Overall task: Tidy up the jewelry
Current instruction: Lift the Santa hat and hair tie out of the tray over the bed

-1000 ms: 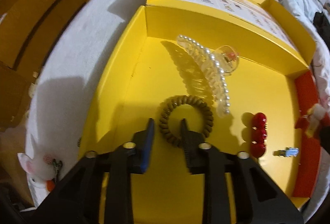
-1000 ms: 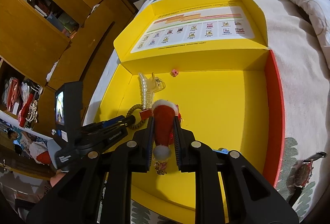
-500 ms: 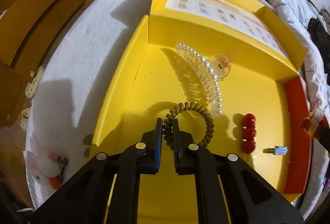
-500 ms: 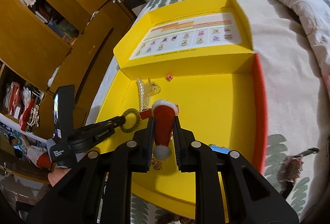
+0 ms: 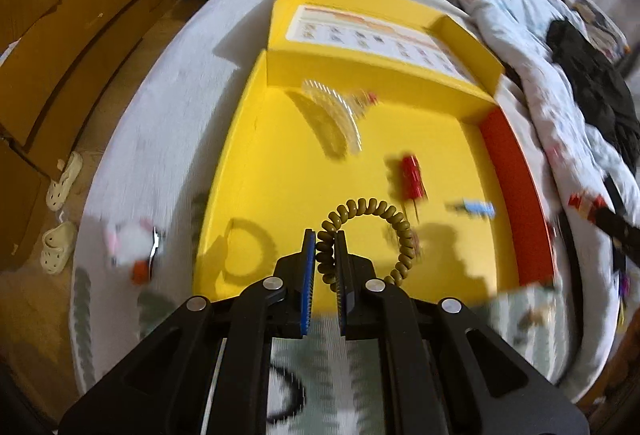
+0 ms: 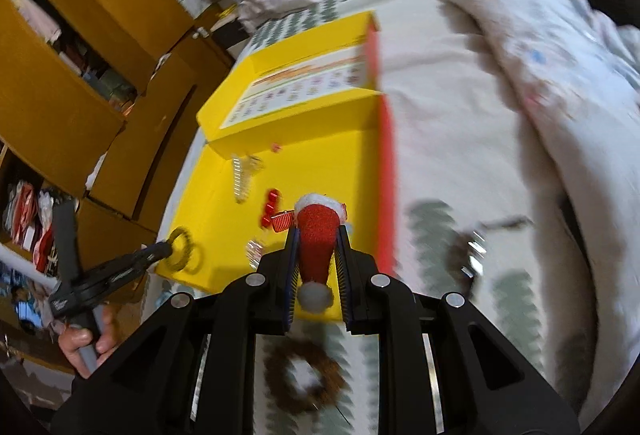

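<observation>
1. The bed (image 5: 168, 123) fills both views, and on it lies the big yellow box (image 5: 240, 171), lid flap folded back at the far end. Both views are smeared, so fine detail is unclear.
2. Inside the box, a clear hair claw (image 5: 336, 111) sits near the far wall, a red beaded clip (image 5: 412, 177) to its right and nearer, a small blue piece (image 5: 478, 209) nearer the red right wall.
3. Outside the box: a white plush clip (image 5: 128, 247) on the bed to the left, a brown fuzzy ring (image 6: 306, 381) at the near edge, and what looks like a watch (image 6: 466, 253) to the right.
4. Left gripper (image 5: 325, 255): jaws nearly together, pinching the coiled hair tie (image 5: 372, 231) by one side; the loop hangs free above the near part of the box floor.
5. Right gripper (image 6: 317, 259): jaws narrow, clamped on the red Santa-hat clip (image 6: 318, 235), white pompom towards the camera, held over the near right part of the box.
6. Risk, as I judge it: the tie is caught only by a few coils, so a quick swing could let it spring out and drop among the pieces below.
7. The hat is soft and tapered; the pads could slide along it towards the pompom, and it could fall outside the box.
</observation>
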The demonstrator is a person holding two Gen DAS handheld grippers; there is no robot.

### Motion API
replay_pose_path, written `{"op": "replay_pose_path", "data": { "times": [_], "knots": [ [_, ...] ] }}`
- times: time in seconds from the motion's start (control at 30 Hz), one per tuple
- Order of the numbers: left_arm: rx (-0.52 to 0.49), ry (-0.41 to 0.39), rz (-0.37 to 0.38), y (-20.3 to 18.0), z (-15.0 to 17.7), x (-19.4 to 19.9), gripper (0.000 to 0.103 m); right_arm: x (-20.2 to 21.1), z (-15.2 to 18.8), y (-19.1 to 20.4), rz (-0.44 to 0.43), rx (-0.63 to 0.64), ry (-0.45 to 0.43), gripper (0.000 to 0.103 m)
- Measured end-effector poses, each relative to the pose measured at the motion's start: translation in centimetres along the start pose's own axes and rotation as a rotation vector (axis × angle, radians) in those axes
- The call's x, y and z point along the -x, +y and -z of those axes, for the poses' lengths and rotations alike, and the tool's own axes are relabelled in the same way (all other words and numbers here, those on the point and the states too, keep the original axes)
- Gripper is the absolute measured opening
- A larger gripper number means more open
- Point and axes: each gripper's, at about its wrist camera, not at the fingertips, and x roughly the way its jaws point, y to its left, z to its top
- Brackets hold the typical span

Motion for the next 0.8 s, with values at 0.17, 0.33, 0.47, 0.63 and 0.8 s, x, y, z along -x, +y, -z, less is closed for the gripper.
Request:
{"op": "replay_pose_path", "data": {
  "times": [0.17,0.33,0.47,0.63,0.8],
  "knots": [
    [-0.055,0.016,0.014,-0.7,3.6,1.1,0.009,3.1,4.6,-3.7,0.074,-0.080,-0.011,0.019],
    [-0.098,0.046,-0.005,-1.4,6.7,0.5,0.009,4.5,9.2,-6.0,0.135,-0.132,-0.001,0.019],
    [-0.125,0.083,-0.039,-2.2,8.5,-1.0,0.009,4.6,11.6,-8.0,0.164,-0.179,0.019,0.019],
    [-0.144,0.109,-0.071,-3.1,9.1,-2.7,0.009,3.2,12.6,-9.4,0.192,-0.211,0.055,0.019],
    [-0.151,0.129,-0.077,-3.4,9.0,-3.9,0.009,2.2,12.7,-10.3,0.219,-0.226,0.077,0.020]
  ]
}}
